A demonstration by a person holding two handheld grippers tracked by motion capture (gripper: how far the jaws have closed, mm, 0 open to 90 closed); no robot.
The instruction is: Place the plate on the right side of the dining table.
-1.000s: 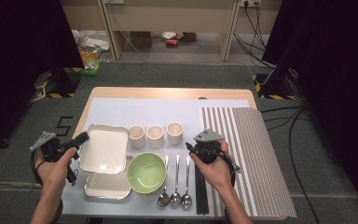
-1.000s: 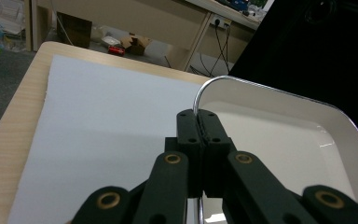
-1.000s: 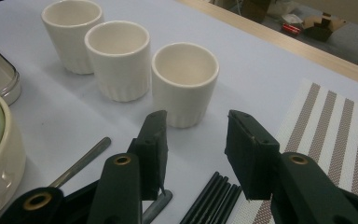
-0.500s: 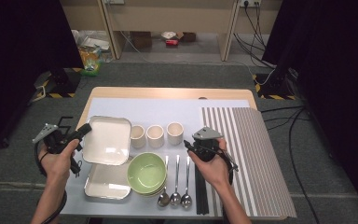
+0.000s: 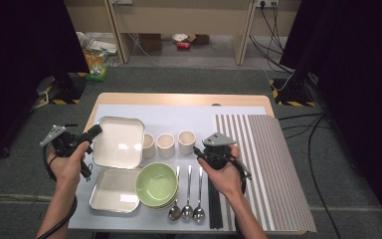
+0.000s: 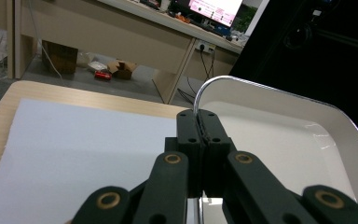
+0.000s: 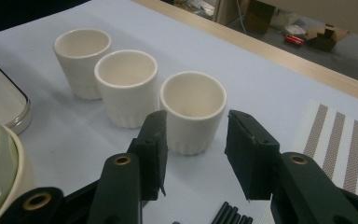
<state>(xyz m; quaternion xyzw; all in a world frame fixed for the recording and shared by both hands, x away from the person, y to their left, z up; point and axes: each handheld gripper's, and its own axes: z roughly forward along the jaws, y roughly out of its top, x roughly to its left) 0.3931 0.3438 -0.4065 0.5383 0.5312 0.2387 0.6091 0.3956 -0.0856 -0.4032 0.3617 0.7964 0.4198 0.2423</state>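
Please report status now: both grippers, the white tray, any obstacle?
Left gripper shut on white tray rim, tray lifted. Right gripper open, facing nearest cup. No obstacle seen.

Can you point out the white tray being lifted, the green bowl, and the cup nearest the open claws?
white tray (image 5: pixel 119 142), high view, its inner floor.
green bowl (image 5: pixel 156 184), high view, its inside.
cup (image 7: pixel 193 105), right gripper view, its inside.
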